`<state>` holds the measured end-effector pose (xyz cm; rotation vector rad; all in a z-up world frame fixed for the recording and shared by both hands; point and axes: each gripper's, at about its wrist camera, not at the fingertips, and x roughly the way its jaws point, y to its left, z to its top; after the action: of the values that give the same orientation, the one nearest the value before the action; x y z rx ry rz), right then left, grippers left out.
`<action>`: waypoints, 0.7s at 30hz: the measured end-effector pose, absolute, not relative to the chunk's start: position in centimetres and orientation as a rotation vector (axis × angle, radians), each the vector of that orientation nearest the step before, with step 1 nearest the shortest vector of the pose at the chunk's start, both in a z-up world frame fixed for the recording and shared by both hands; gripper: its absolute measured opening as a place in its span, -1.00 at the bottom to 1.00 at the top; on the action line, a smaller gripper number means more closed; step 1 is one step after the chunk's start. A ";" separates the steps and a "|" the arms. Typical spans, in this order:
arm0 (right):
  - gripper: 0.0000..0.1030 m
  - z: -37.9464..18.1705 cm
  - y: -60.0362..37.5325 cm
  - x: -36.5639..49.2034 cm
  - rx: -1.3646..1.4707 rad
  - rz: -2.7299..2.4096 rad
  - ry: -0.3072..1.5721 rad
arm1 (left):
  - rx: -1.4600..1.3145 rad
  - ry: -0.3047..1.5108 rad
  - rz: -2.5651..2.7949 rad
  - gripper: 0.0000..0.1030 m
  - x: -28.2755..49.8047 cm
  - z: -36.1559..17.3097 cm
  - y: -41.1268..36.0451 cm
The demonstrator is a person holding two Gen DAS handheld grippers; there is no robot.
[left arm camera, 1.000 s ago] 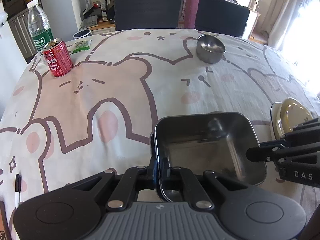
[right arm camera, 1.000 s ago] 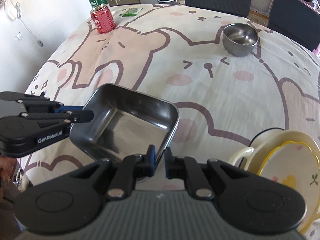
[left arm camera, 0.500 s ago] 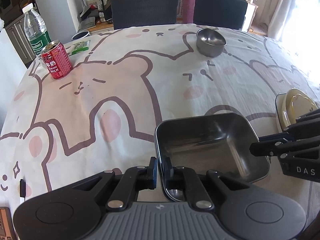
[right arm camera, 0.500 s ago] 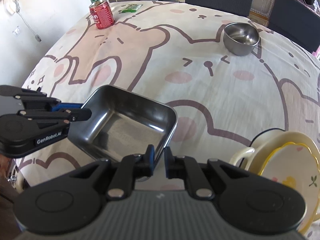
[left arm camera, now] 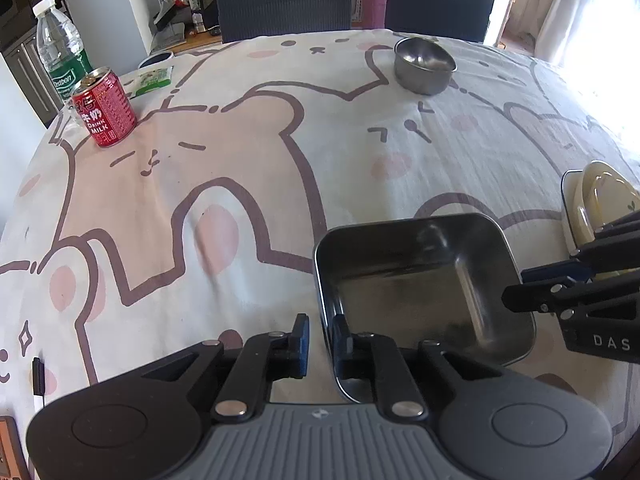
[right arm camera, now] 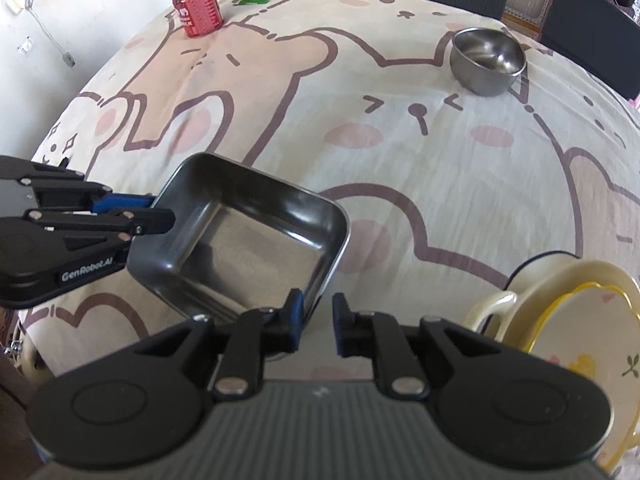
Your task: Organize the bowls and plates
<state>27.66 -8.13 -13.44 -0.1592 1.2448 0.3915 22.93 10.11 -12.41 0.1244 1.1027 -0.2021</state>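
A square steel tray [left arm camera: 420, 280] [right arm camera: 248, 248] rests on the bear-print tablecloth [left arm camera: 240, 184]. My left gripper [left arm camera: 320, 340] [right arm camera: 162, 210] straddles the tray's left rim; its jaws are opening and a gap shows beside the rim. At the opposite corner my right gripper [right arm camera: 317, 320] [left arm camera: 516, 286] does the same, jaws opening, pads off the metal. A round steel bowl [left arm camera: 424, 66] [right arm camera: 486, 60] stands at the far side. Stacked cream plates [left arm camera: 600, 200] [right arm camera: 580, 320] sit to the right of the tray.
A red drink can [left arm camera: 105, 114] [right arm camera: 197, 8], a water bottle [left arm camera: 60, 56] and a green packet [left arm camera: 152, 78] stand at the far left. Two dark chairs [left arm camera: 284, 0] line the far edge. A pen [left arm camera: 38, 376] lies near the left front edge.
Both grippers were shut on the tray's rim; now their jaws have parted and gaps show beside the metal. The tray has hardly shifted.
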 end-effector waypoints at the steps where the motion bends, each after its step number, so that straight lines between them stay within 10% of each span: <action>1: -0.66 -13.5 -8.1 27.7 -0.162 0.393 1.247 | 0.123 1.104 -0.203 -0.69 23.0 -12.5 10.1; 21: -0.51 -14.0 -9.4 28.3 -0.029 0.338 1.276 | 0.123 1.111 -0.209 -0.58 23.0 -12.6 10.4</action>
<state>28.28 -9.37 -14.04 -0.0294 1.2756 0.3377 23.05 10.41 -12.55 0.1235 1.1107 -0.2092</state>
